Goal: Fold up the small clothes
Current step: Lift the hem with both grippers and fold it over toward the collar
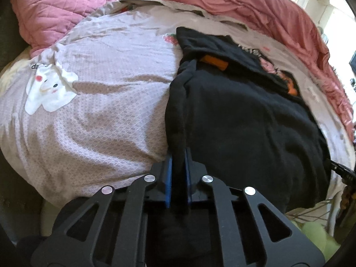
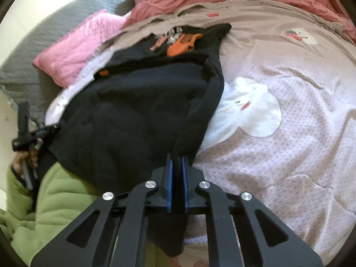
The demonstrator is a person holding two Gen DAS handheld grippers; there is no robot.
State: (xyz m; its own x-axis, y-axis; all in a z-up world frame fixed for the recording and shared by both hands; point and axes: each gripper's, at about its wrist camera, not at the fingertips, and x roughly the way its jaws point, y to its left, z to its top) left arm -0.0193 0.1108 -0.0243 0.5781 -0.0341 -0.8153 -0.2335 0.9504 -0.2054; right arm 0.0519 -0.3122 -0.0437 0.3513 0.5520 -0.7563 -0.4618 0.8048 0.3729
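A small black garment with an orange print lies spread on the bed's patterned cover. My left gripper is shut on the garment's near left hem, black cloth pinched between its blue pads. In the right wrist view the same black garment shows its orange print at the far end. My right gripper is shut on the near right hem, cloth running down between its pads. The left gripper shows at the garment's other corner, held by a hand.
The bed cover is pale lilac with white animal patches. Pink quilted pillows and a rumpled red blanket lie at the far side. A green sleeve is at the near left.
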